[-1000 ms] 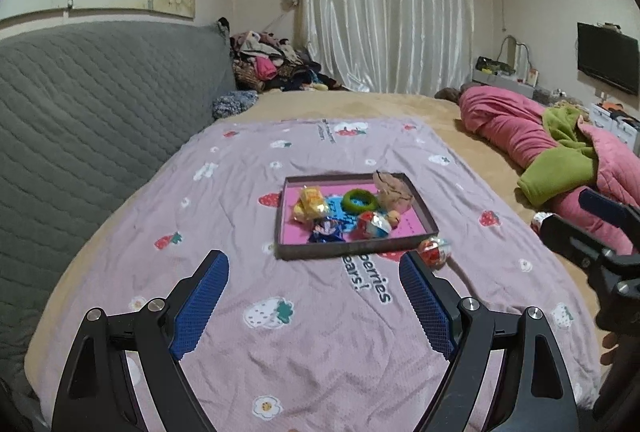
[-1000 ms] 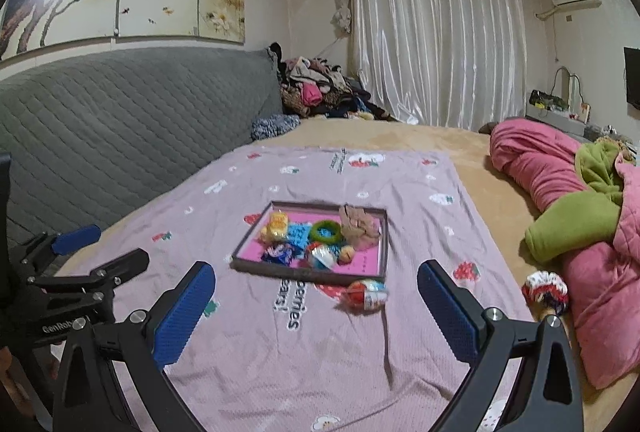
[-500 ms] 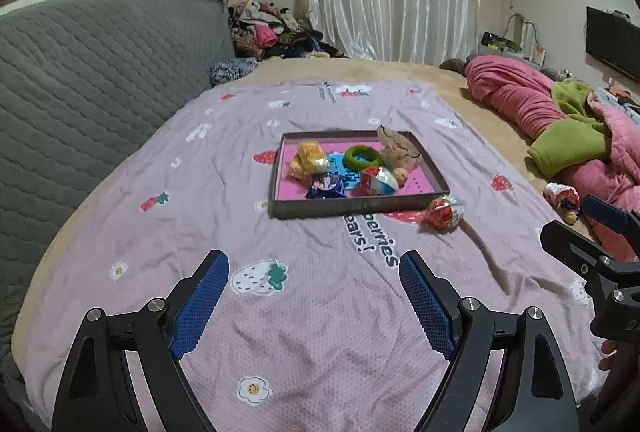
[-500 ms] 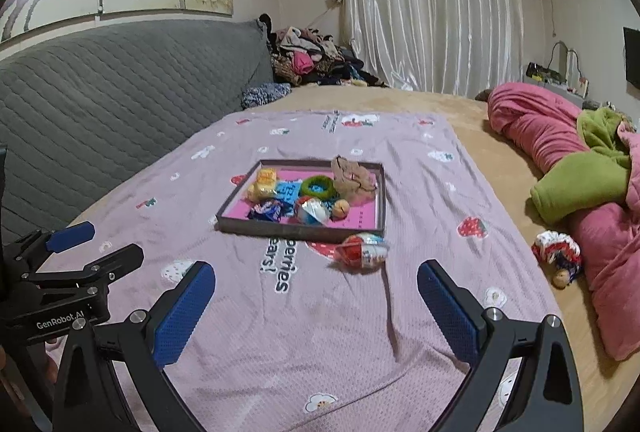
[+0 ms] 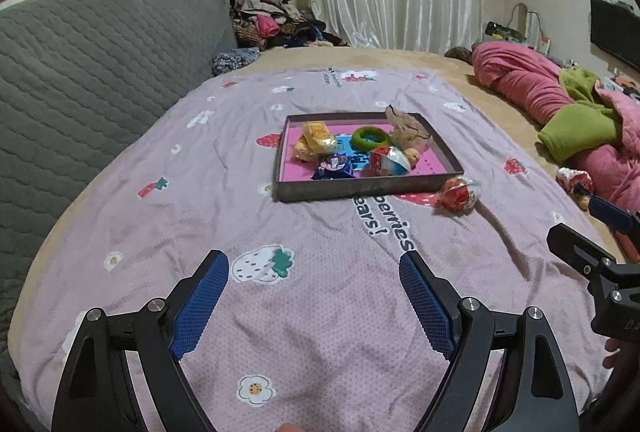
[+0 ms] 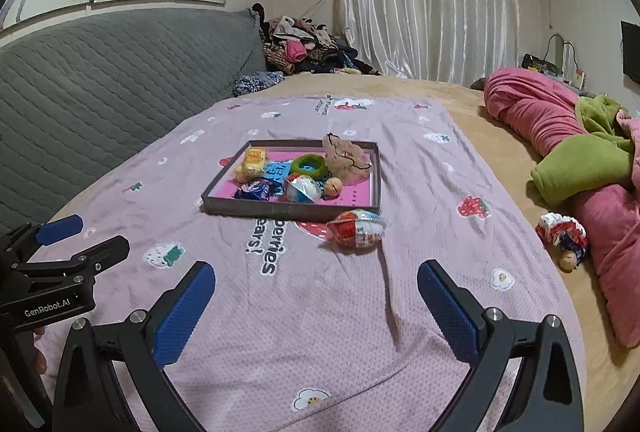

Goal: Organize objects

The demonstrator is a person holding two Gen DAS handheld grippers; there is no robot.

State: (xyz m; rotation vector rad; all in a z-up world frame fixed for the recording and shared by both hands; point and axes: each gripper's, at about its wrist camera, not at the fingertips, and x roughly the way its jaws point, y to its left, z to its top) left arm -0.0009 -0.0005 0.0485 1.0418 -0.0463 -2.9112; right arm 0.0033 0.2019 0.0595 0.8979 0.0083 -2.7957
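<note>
Both claws, left (image 5: pixel 314 274) and right (image 6: pixel 316 282), gape empty over my dimpled blanket (image 6: pixel 320 312); foil egg (image 6: pixel 356 228) at twelve o'clock, beside rectangular tray (image 6: pixel 288 210).

Red foil egg (image 6: pixel 356 228) on its side, just outside toy-filled tray (image 6: pixel 288 210)

left gripper (image 5: pixel 314 264) jaws wide, empty | tray (image 5: pixel 360 188) ahead | foil egg (image 5: pixel 460 194) beside it
</note>
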